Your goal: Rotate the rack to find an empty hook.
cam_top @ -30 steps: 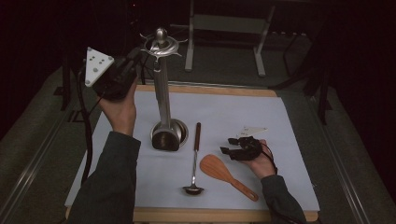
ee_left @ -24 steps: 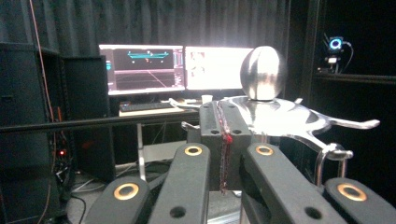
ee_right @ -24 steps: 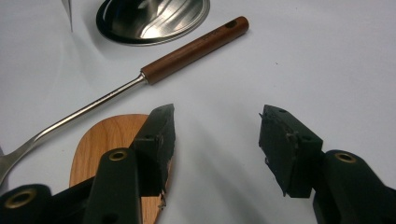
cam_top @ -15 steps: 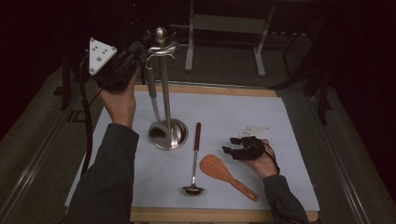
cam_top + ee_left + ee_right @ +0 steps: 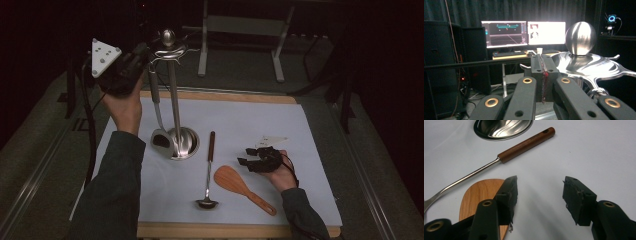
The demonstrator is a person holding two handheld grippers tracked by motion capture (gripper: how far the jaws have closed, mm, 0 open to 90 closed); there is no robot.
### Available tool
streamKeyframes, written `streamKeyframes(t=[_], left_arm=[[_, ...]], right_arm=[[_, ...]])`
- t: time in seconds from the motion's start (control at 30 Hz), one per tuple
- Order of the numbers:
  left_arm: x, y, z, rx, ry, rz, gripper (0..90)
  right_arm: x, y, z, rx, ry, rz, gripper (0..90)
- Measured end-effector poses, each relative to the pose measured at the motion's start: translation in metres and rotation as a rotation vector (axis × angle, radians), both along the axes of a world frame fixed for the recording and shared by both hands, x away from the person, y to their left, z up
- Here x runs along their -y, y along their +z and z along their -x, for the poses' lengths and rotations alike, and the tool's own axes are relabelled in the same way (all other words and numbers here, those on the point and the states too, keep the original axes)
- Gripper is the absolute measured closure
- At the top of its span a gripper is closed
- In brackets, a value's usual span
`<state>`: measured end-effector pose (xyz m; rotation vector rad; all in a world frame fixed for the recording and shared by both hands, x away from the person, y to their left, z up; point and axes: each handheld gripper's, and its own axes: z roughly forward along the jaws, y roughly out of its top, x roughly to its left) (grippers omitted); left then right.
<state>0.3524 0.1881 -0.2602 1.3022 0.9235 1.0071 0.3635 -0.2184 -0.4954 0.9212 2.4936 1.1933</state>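
Observation:
A steel utensil stand (image 5: 174, 100) with a ball top (image 5: 580, 37) and curved hook arms rises from the white mat (image 5: 300, 130). Level with those arms, my left gripper (image 5: 144, 52) (image 5: 541, 62) is shut, with a thin sliver showing between its pads. Straight beneath it a grey-handled ladle (image 5: 161, 135) hangs beside the pole, its bowl close to the stand's base. At the right my right gripper (image 5: 243, 156) (image 5: 539, 185) rests open on the mat, holding nothing. To its left lie a wooden spatula (image 5: 242, 187) (image 5: 481, 195) and a wood-handled ladle (image 5: 209, 165) (image 5: 526, 143).
The mat lies on a wooden board (image 5: 220, 230) on a grey table. A metal frame (image 5: 240, 25) stands behind the board. Two lit monitors (image 5: 524, 32) on a desk sit far behind the stand. Bare mat stretches to the right of the right gripper.
My left gripper has risen a little beside the stand's top, and the grey-handled ladle came up with it, its bowl shifting left away from the base. The right hand stayed still.

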Motion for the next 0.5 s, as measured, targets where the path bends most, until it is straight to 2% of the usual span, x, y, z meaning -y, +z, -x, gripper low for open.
streamKeyframes(t=[0.3,0.37,0.5], left_arm=[[-0.0026,0.0002,0.0027,0.013,0.017,-0.001,90.0],[-0.0022,-0.0005,0.0015,0.007,0.029,-0.015,90.0],[-0.0034,-0.0015,-0.0006,-0.003,0.029,-0.013,90.0]], right_arm=[[0.0038,-0.0013,0.0004,-0.003,-0.008,-0.001,45.5],[0.0047,-0.0023,0.0004,-0.004,-0.008,0.0,45.5],[0.0051,-0.0029,0.0004,-0.006,-0.009,0.001,45.5]])
